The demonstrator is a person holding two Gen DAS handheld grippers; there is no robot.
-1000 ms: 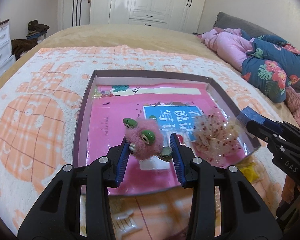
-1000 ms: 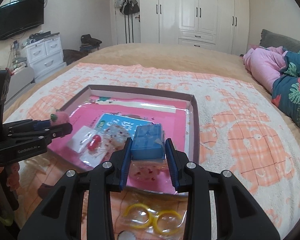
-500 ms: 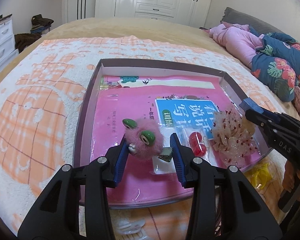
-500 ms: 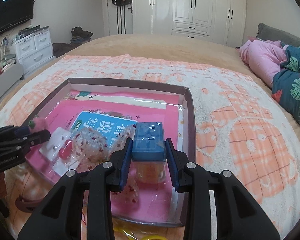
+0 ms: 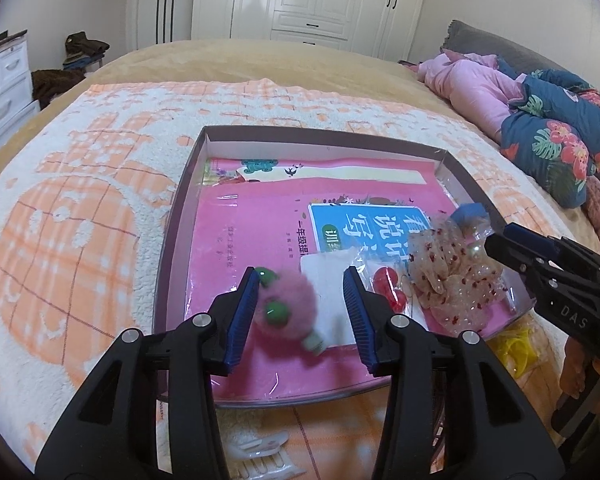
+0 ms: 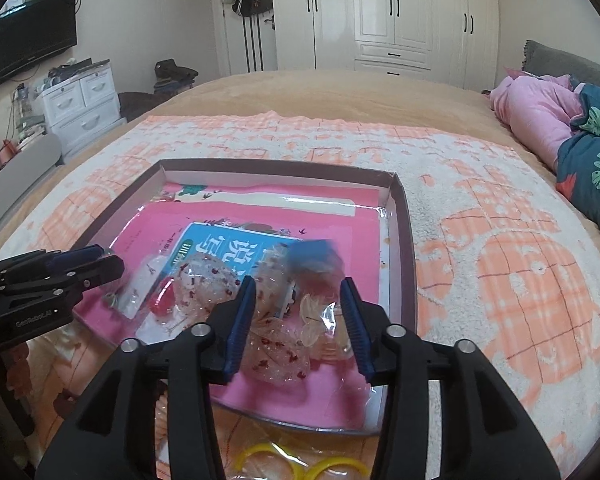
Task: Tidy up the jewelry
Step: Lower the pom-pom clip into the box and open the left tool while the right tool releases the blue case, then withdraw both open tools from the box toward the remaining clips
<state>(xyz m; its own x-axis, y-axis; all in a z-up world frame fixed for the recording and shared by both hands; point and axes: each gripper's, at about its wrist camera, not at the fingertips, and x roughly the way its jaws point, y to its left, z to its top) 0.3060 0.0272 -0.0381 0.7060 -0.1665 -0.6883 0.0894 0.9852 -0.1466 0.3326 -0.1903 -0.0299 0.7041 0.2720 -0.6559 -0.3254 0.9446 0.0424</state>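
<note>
You were letting go with both hands at once over the tray (image 5: 168, 240): the left gripper (image 5: 300, 312) had its jaws opening, and the pink fuzzy hair clip (image 5: 288, 308) sat blurred between them near the tray's front edge, touching the left pad but clear of the right one, so it was released rather than clamped. The right gripper (image 6: 298, 316) was opening as well, with the blue-topped packet (image 6: 314, 258) blurred beyond its tips and the clear packets (image 6: 276, 336) lying between the pads without being pressed. The beaded scrunchie (image 5: 452, 280) and the red cherry earrings (image 5: 388, 290) lay on the pink book cover (image 5: 252, 232) toward the tray's front right corner. To do this step well, you needed to hold both wrists steady until each piece had settled flat on the cover, then draw the fingers back along their own line so the fuzz did not catch on a pad. I judged the front right corner as crowded, so the clip was better left on the front left side, apart from the scrunchie. The yellow rings (image 6: 300, 460) and a white hair clip (image 5: 260, 452) lay on the blanket (image 5: 80, 220) outside the tray's front edge, not yet collected
</note>
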